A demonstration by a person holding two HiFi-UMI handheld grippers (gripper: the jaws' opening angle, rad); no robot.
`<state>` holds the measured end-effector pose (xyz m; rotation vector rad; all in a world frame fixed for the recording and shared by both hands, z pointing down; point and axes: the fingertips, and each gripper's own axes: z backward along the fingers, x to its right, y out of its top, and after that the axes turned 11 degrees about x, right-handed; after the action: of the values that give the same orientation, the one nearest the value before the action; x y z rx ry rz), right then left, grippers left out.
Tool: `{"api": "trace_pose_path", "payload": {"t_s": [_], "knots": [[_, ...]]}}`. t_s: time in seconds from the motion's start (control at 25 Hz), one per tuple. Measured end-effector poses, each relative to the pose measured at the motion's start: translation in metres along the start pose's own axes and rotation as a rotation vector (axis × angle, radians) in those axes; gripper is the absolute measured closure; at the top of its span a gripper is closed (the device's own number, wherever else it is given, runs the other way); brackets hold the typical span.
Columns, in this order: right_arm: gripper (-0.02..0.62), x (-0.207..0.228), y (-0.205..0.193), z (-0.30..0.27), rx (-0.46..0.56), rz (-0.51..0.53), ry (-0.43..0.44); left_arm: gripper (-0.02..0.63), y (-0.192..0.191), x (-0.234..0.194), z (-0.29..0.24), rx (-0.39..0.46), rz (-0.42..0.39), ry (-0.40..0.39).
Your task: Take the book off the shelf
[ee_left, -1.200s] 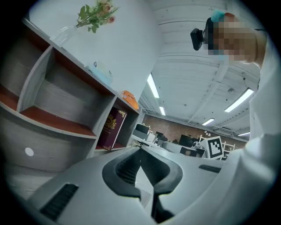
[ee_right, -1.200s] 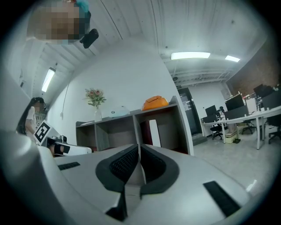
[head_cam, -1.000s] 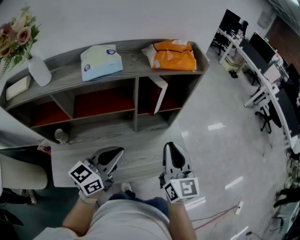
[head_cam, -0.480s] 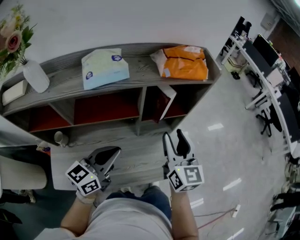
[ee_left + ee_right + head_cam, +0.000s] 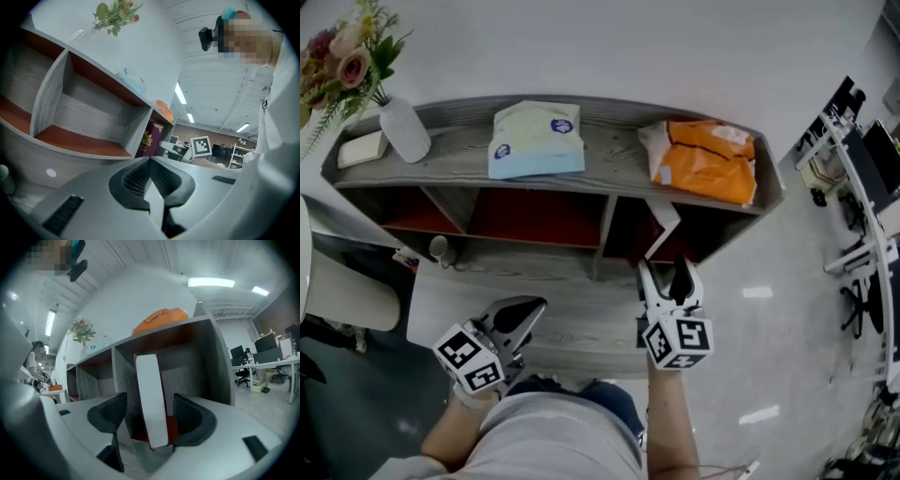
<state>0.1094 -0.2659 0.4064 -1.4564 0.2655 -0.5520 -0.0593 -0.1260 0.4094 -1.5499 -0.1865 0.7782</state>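
In the head view we see only the white page edge of the book (image 5: 662, 228); its foot is hidden behind the right gripper (image 5: 664, 277). The grey shelf (image 5: 619, 155) stands on a glossy floor (image 5: 769, 309), with office desks (image 5: 839, 150) cut off at 3 o'clock. The book leans in the rightmost compartment. The right gripper's jaws have just been opening and now stand wide. The book is between them at 12 o'clock, untouched. The left gripper (image 5: 525, 311) has its jaws together and holds nothing.

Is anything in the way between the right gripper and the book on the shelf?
Nothing visible. The right gripper has just been opening its jaws, nothing between them yet; the dark red book, white page edge outward, stands straight ahead.
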Motion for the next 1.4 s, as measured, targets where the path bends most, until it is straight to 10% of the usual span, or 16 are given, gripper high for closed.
{"api": "trace_pose_path", "payload": {"t_s": [0.72, 1.4], "knots": [[0.290, 0.002, -0.031, -0.073, -0.032, 0.041, 0.148, 0.591, -0.015, 0.010, 0.024, 0.043, -0.023, 0.279], [0.376, 0.003, -0.022, -0.032, -0.047, 0.033, 0.114, 0.591, -0.016, 0.014, 0.002, 0.008, -0.011, 0.149]]}}
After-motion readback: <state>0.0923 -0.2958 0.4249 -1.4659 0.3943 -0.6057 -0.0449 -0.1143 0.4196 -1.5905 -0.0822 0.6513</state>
